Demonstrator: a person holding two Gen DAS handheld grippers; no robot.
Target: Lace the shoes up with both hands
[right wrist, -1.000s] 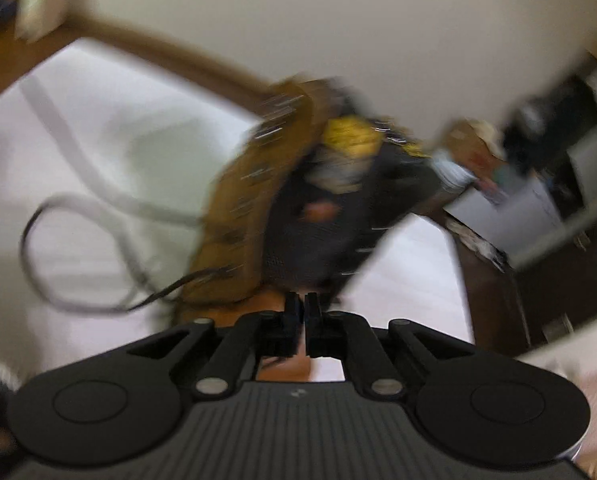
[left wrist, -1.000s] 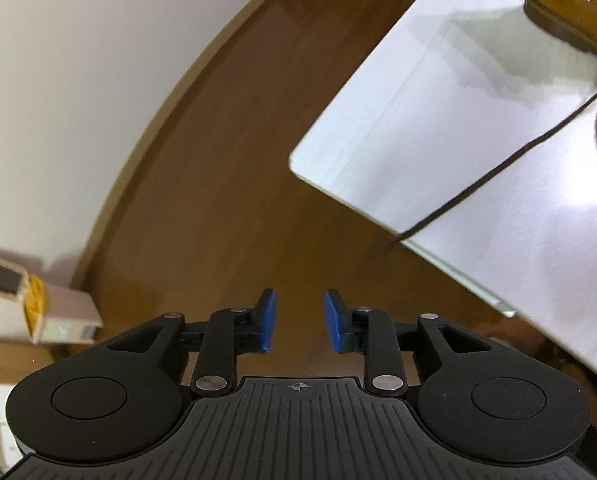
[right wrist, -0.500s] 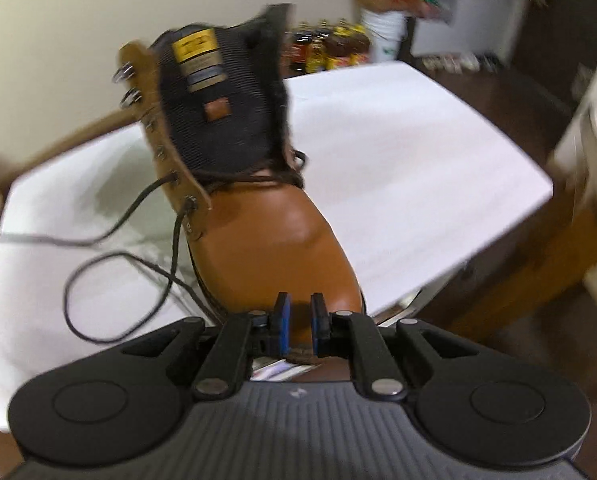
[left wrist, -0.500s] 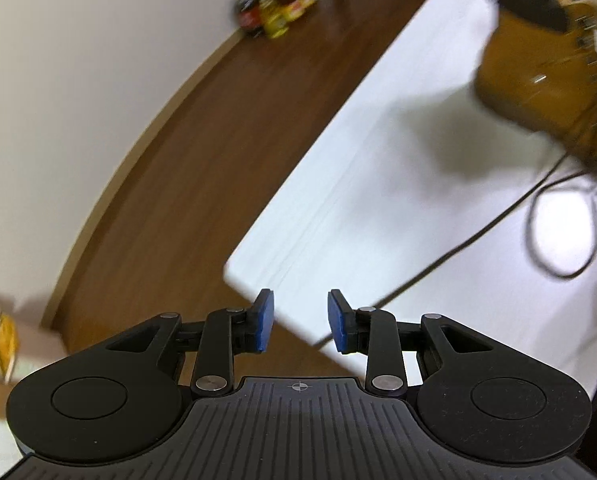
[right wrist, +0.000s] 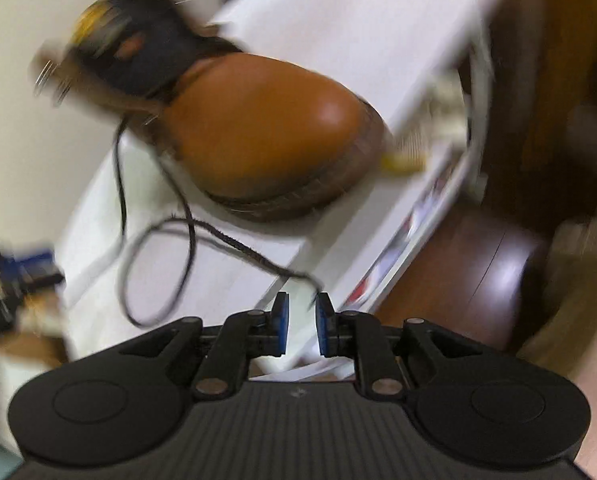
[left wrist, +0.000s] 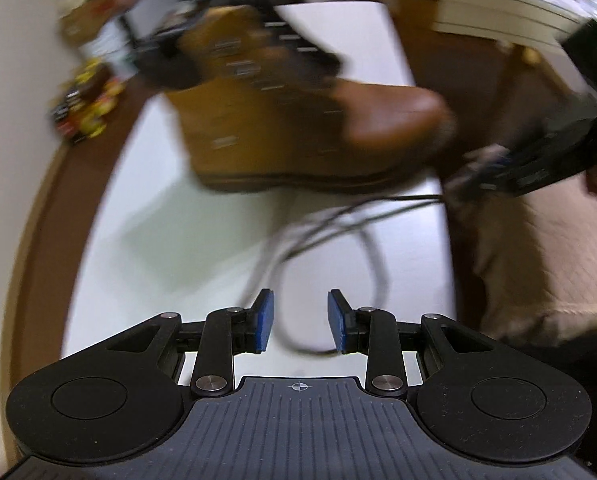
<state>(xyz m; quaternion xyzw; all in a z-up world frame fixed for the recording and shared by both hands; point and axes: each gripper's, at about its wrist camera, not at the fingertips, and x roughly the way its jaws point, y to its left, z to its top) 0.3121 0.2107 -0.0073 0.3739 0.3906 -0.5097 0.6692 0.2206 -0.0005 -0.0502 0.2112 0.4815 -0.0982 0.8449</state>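
Note:
A tan leather boot stands on the white table, blurred by motion, toe to the right. Its dark lace runs off in loose loops across the table. My left gripper hangs open above one loop with nothing between its pads. In the right wrist view the boot shows its toe, and the lace trails to a frayed end just in front of my right gripper. Its jaws are opening, and the lace end lies at their tips, unpressed. The right gripper also shows by the lace.
Bottles stand on the wooden floor by the wall. A beige cloth lies to the right of the table. Near the table's corner are a lower shelf with papers and a round brown stool.
The left view swung from the floor and table edge to over the table, facing the boot. The right gripper rolled and sank toward the lace end, and its jaws widened from nearly shut.

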